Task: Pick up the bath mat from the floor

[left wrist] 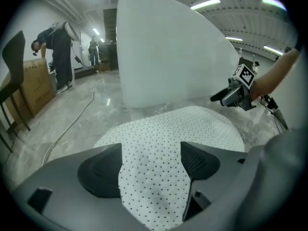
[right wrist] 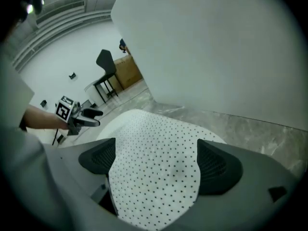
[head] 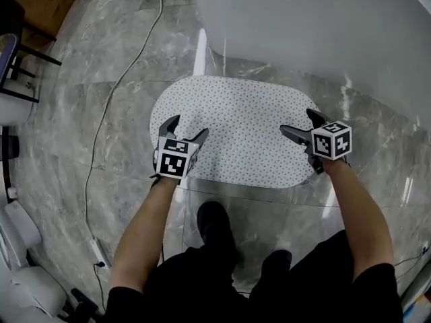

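Note:
A white oval bath mat (head: 239, 128) with small dark dots lies flat on the grey marble floor beside a white tub. My left gripper (head: 184, 128) hovers over the mat's near left part, jaws spread wide with only mat (left wrist: 159, 172) showing between them. My right gripper (head: 302, 124) stands open over the mat's right end, and the dotted mat (right wrist: 159, 172) fills the gap between its fingers. Neither gripper's pads press on the mat. The right gripper (left wrist: 219, 96) appears across the mat in the left gripper view, and the left gripper (right wrist: 91, 117) shows in the right gripper view.
The white bathtub wall (head: 316, 32) rises just behind the mat. A grey cable (head: 111, 93) snakes over the floor at left. A dark chair (head: 17, 59) and a cardboard box (head: 47, 2) stand at far left. A person (left wrist: 57, 52) bends over in the background. My feet (head: 215, 224) are just short of the mat.

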